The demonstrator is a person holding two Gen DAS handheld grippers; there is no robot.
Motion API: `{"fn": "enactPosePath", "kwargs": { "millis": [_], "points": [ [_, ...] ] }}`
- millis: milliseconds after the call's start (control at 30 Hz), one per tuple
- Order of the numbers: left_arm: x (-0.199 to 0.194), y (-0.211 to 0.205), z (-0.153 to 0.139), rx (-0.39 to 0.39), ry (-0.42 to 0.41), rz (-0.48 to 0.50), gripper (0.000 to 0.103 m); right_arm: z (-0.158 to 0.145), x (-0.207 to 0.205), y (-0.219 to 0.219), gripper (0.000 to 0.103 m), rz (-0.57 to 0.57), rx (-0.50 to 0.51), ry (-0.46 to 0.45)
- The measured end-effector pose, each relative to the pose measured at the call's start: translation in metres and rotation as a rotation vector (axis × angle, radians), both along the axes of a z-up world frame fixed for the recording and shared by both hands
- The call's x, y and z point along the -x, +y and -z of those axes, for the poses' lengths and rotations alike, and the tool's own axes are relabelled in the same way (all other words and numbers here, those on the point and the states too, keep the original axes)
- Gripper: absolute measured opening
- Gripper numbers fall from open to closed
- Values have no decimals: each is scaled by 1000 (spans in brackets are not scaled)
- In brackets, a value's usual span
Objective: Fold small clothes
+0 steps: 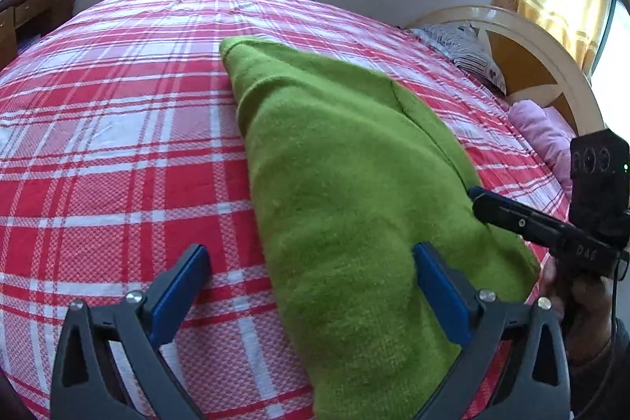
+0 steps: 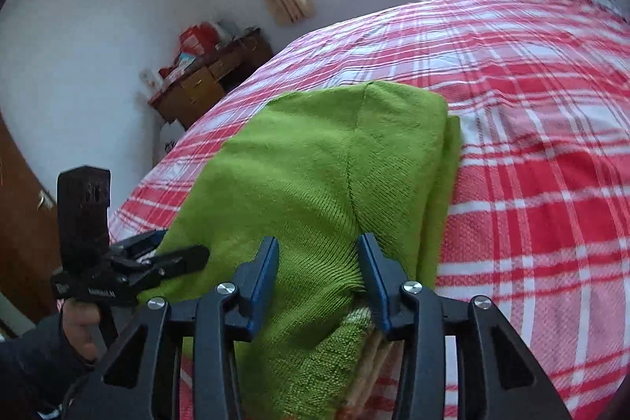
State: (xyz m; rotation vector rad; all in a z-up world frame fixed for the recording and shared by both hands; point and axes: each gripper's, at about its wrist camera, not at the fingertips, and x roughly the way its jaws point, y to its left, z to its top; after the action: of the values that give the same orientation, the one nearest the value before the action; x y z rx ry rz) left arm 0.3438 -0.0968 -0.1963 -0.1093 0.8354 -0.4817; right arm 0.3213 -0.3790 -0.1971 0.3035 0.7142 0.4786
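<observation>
A green knitted garment (image 1: 342, 184) lies folded lengthwise on the red plaid bed (image 1: 118, 144). My left gripper (image 1: 311, 274) is open, its jaws wide apart, with the garment's near left edge lying between them and its right finger (image 1: 441, 286) on the cloth. My right gripper (image 2: 317, 270) stands part open over the near right end of the garment (image 2: 315, 164), with a bulge of cloth between its jaws. The right gripper also shows in the left wrist view (image 1: 496, 207), and the left gripper in the right wrist view (image 2: 173, 254).
The plaid bed (image 2: 531, 164) spreads far on all sides. A headboard (image 1: 531, 65) with a striped pillow (image 1: 464, 50) and a pink pillow (image 1: 547, 140) stands at the right. A wooden desk (image 2: 204, 81) with clutter stands by the wall under the window.
</observation>
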Motion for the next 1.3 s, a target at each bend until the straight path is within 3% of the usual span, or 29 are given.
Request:
{"fn": "enactPosePath", "kwargs": {
  "millis": [400, 500, 567, 633, 767, 933, 1300],
  "points": [
    [2, -1, 1, -2, -2, 11, 103, -3, -3, 2, 45, 14, -7, -1],
    [2, -1, 1, 4, -2, 10, 103, -21, 0, 0, 55, 6, -16, -24],
    [2, -1, 2, 8, -1, 10, 103, -34, 3, -8, 73, 48, -44, -74],
    [2, 1, 2, 9, 0, 11, 103, -44, 0, -23, 80, 107, -79, -123],
    [2, 1, 2, 10, 1, 11, 103, -37, -35, -45, 80, 178, -97, -29],
    [2, 0, 2, 10, 1, 11, 103, -1, -82, -65, 80, 213, -127, 141],
    [1, -1, 2, 11, 2, 16, 103, 10, -122, -58, 80, 128, -161, 165]
  ]
}}
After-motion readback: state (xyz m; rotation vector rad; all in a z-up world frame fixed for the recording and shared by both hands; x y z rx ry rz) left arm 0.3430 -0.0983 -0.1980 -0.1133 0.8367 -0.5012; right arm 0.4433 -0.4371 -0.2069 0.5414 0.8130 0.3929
